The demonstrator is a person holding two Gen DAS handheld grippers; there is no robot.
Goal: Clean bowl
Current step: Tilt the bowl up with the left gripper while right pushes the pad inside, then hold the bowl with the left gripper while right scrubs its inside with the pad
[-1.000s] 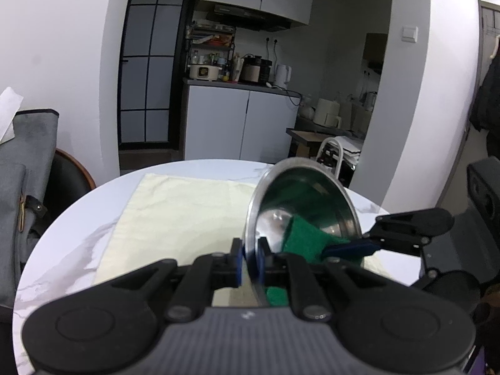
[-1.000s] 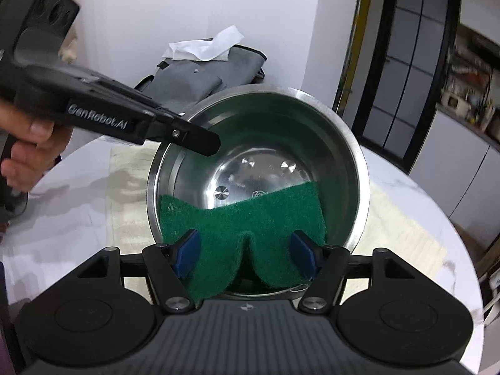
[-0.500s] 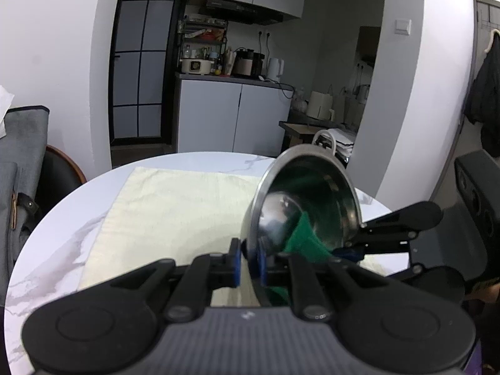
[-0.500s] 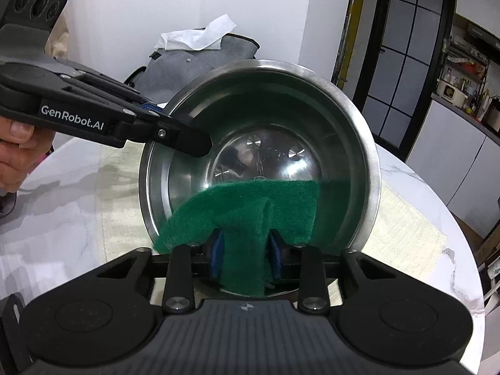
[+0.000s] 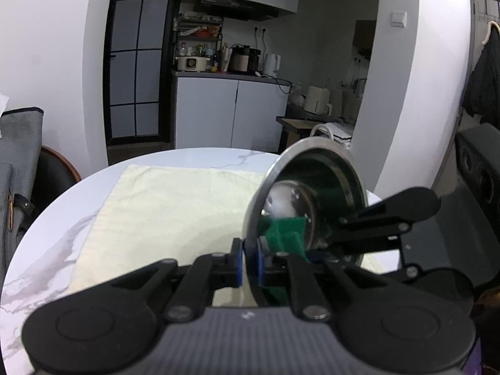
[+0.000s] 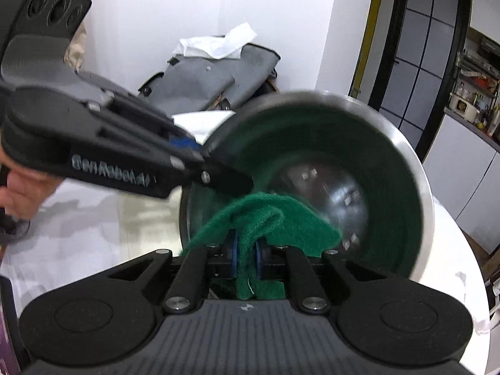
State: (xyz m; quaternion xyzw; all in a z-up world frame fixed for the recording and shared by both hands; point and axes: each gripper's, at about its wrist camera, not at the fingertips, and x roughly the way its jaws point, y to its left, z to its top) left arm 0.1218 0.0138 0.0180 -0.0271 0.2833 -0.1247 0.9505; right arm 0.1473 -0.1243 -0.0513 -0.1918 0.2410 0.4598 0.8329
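A steel bowl (image 5: 315, 193) is held tilted on its side above the table, its opening facing right. My left gripper (image 5: 248, 264) is shut on the bowl's near rim. In the right wrist view the bowl (image 6: 406, 162) faces me, and the left gripper (image 6: 215, 168) pinches its left rim. My right gripper (image 6: 247, 251) is shut on a folded green scouring pad (image 6: 275, 218) that lies against the lower inside of the bowl. The pad (image 5: 286, 229) shows inside the bowl in the left wrist view, with the right gripper (image 5: 315, 254) behind it.
A round white marble table (image 5: 56, 218) carries a pale yellow cloth (image 5: 162, 206). A grey bag (image 6: 206, 81) with white tissue on it sits on a chair beside the table. A kitchen counter (image 5: 228, 73) stands behind.
My right gripper has closed on the green pad, folding it, and shifted left inside the bowl. The bowl has tipped and moved a little to the right.
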